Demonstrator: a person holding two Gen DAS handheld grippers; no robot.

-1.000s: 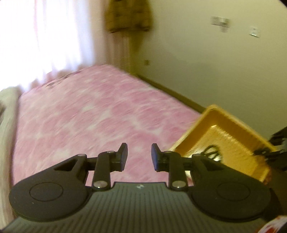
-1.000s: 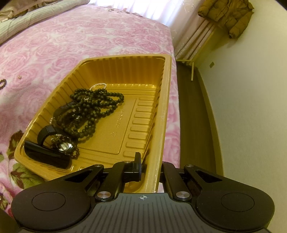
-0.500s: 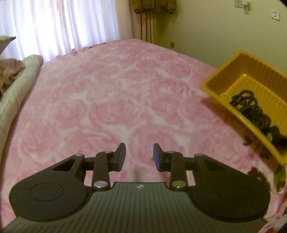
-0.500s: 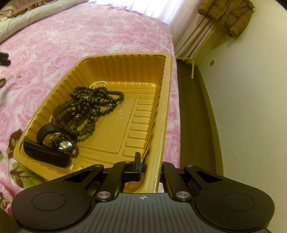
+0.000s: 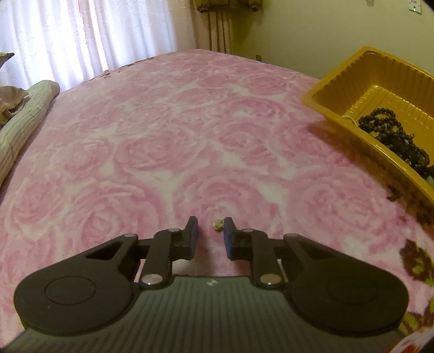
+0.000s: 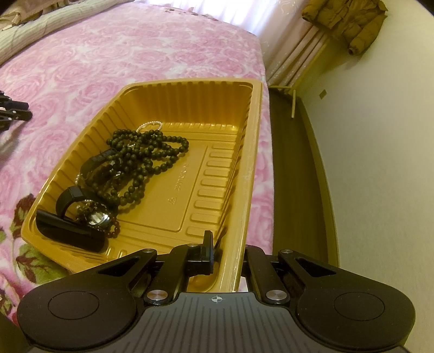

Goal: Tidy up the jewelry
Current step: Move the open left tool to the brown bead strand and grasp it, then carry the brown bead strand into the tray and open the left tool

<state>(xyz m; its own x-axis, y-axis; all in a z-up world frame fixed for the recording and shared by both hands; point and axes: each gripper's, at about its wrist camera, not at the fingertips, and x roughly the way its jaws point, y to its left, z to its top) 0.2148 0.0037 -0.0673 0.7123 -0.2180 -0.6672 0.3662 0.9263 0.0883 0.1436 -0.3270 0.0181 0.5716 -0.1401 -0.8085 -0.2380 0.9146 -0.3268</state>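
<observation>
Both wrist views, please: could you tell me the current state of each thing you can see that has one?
Left tool: open, fingers either side of a small earring lying on the bedspread.
Right tool: shut on the gold tray's near corner wall.
Gold tray: holding jewelry on one side.
Black bead necklace: piled in the tray.
Watch: lying in the tray.

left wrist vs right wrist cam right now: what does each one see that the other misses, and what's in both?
Left wrist only: a small metallic piece on the blanket, between the open fingers of the left gripper, and white curtains.

Right wrist only: the right gripper clamped on the tray wall, a black watch in the tray's near corner, and a mustard jacket.

Both: the gold plastic tray, the dark bead necklace, and the pink rose blanket.
</observation>
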